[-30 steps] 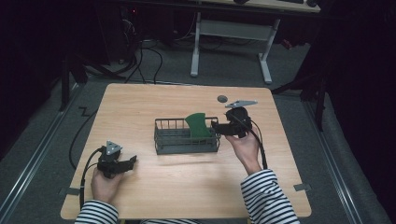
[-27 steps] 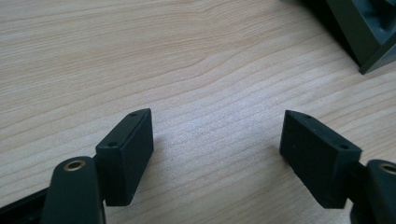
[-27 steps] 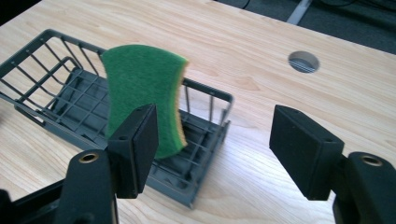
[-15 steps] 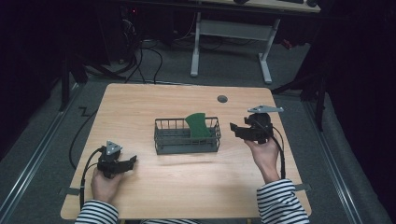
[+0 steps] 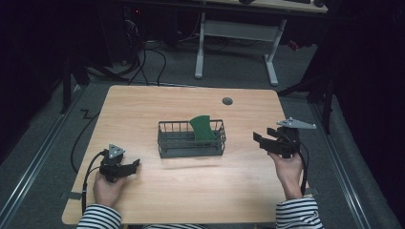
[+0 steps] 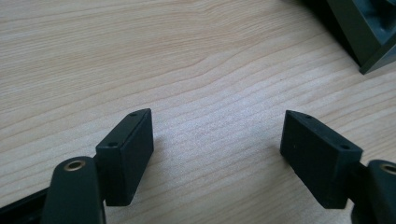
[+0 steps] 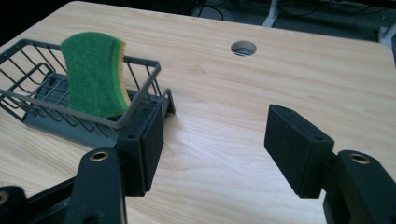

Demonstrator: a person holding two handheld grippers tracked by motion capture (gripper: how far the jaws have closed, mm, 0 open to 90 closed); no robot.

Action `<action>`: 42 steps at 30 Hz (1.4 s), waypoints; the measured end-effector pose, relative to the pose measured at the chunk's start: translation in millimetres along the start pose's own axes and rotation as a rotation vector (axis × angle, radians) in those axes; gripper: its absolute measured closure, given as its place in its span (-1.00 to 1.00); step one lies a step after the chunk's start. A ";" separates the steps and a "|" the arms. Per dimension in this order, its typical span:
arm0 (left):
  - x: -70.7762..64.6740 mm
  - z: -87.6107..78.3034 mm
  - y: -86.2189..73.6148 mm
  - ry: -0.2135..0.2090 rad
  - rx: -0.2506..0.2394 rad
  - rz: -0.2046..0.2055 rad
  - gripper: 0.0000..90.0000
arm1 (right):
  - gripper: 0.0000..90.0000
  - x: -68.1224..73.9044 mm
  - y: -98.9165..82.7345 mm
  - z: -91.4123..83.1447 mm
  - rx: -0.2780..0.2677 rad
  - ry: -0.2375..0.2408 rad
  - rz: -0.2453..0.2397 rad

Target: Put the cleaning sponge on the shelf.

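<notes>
I have the right gripper point(image 5: 264, 140) held off to the right of the dark grey wire basket point(image 5: 191, 139), well apart from it, its jaws spread with nothing between them, though they have just been closing a little. The green and yellow scouring sponge point(image 7: 95, 74) stands on edge inside that basket, leaning against the wire rim at the end nearer this gripper. My left gripper point(image 5: 133, 165) sits low over the pale wooden tabletop point(image 5: 143, 105) near the front left corner, jaws spread wide over bare wood, a corner of the basket point(image 6: 359, 28) beyond them
</notes>
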State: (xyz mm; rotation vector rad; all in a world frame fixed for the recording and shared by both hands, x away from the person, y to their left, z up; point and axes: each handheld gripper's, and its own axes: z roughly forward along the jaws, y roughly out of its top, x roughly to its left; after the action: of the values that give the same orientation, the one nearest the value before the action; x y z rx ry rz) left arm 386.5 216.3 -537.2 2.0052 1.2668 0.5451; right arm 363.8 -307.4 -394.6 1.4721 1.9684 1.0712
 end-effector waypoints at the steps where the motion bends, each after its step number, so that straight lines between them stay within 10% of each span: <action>1: 0.0 0.0 0.0 0.000 0.000 0.000 -0.42 | -0.16 0.0 0.0 0.0 0.000 0.000 0.000; 31: -0.8 0.0 0.1 -0.003 0.001 0.006 -0.42 | -0.16 -38.9 -116.3 42.1 0.085 -0.096 0.117; 42: -0.8 -0.1 0.0 -0.003 0.001 0.005 -0.42 | -0.23 -31.0 -127.5 52.0 0.110 -0.209 0.024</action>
State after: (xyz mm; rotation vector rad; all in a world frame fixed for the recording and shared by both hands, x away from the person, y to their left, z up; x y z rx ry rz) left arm 386.1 215.5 -537.2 2.0098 1.2606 0.5438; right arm 337.6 -336.3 -530.3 1.5988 1.8922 0.7938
